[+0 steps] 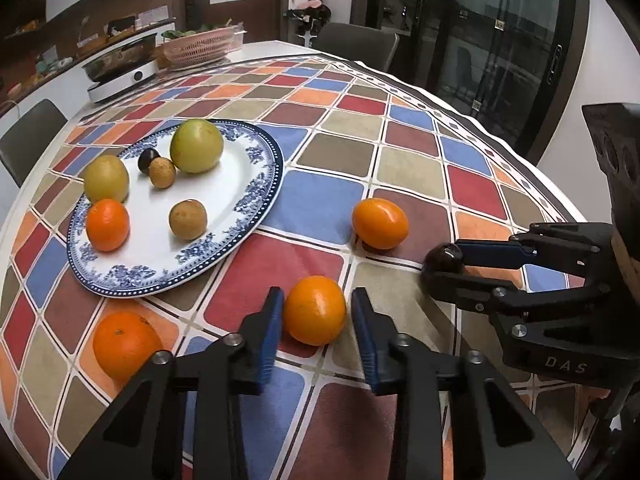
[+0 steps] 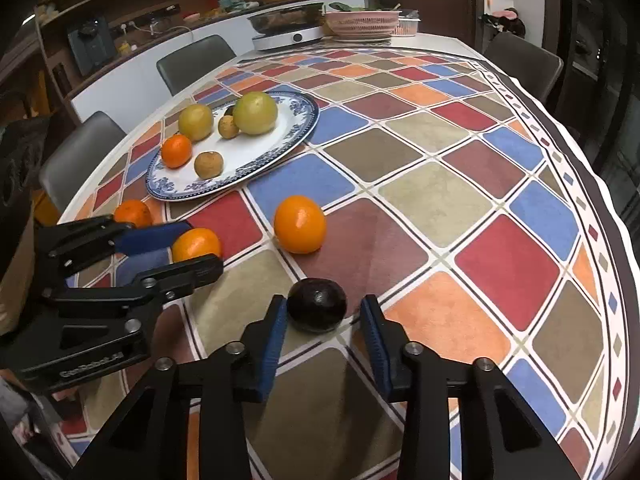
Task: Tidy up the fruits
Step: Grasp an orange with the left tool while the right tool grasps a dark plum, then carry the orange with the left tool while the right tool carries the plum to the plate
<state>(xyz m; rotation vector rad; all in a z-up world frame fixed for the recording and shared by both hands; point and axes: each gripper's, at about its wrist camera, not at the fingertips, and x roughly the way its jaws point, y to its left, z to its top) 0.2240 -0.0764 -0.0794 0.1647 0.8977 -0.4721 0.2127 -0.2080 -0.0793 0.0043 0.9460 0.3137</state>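
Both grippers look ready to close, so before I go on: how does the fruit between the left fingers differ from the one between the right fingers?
Colour: the orange in the left gripper is bright orange; the dark fruit in the right gripper is near black.
Size: the orange nearly fills its gap; the dark fruit looks smaller and leaves more room.
Shared: both sit on the tablecloth between open jaws, off the plate.

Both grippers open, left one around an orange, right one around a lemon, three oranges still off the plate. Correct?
Not quite. The right gripper brackets a dark, nearly black fruit, not a lemon; the right wrist view shows it between the open fingers. The rest holds: the left gripper is open around an orange, and three oranges lie off the plate.
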